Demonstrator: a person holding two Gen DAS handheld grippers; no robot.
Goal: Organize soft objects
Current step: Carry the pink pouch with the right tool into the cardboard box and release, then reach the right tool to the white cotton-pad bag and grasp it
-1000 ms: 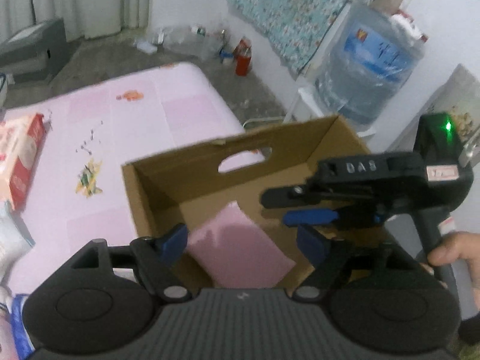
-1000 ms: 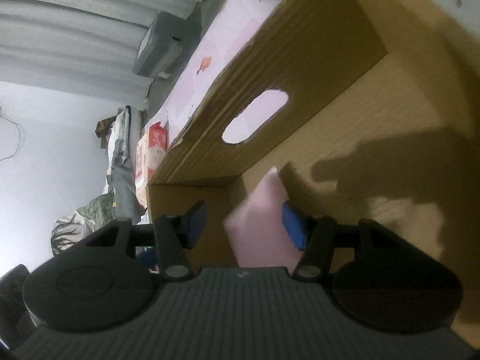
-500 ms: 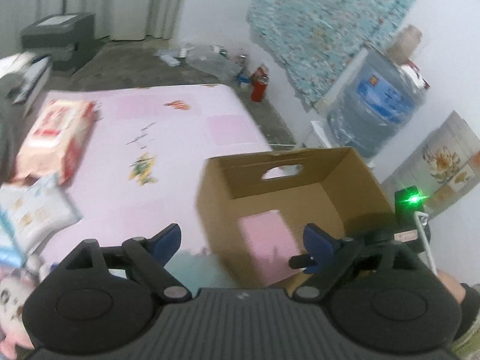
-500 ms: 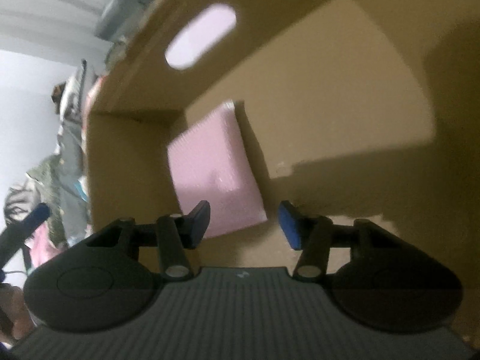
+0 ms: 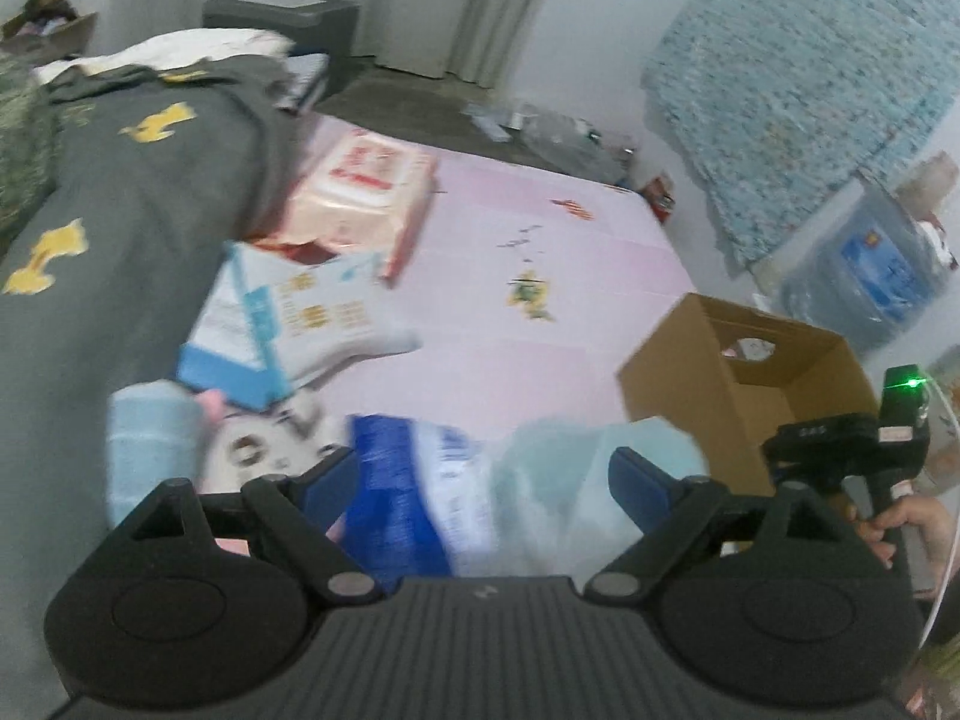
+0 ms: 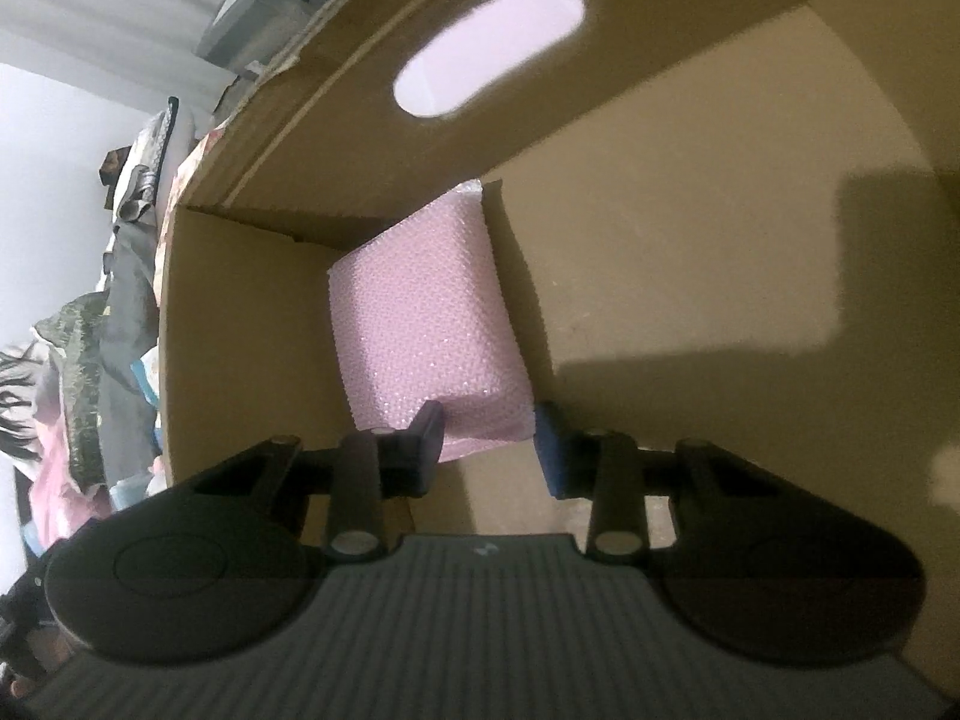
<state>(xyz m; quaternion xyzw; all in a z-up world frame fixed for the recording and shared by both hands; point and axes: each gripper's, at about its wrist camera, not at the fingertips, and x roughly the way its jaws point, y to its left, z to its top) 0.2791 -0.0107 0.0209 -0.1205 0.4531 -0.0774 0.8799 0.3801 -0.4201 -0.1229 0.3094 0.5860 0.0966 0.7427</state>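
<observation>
Pink and pebbly, the soft pad (image 6: 429,330) lies flat on the floor of the cardboard box (image 6: 690,276), tucked into the corner below the wall with the oval hand-hole. My right tongs (image 6: 487,447) hang inside the box just above the pad's near edge; their jaws have just been closing and stand narrow, with only the pad's near corner showing between the tips, and I cannot tell whether they touch it. My left tongs (image 5: 483,489) are out over the bed (image 5: 540,324), jaws apart after just opening wider, nothing pressed between them. Below them lies a blurred blue-and-white packet (image 5: 414,504) next to a pale blue bag (image 5: 576,480). Farther left sit a white-and-blue pack (image 5: 288,324) and a red-and-white pack (image 5: 366,192). From here the box (image 5: 720,396) stands at the right on the bed.
</observation>
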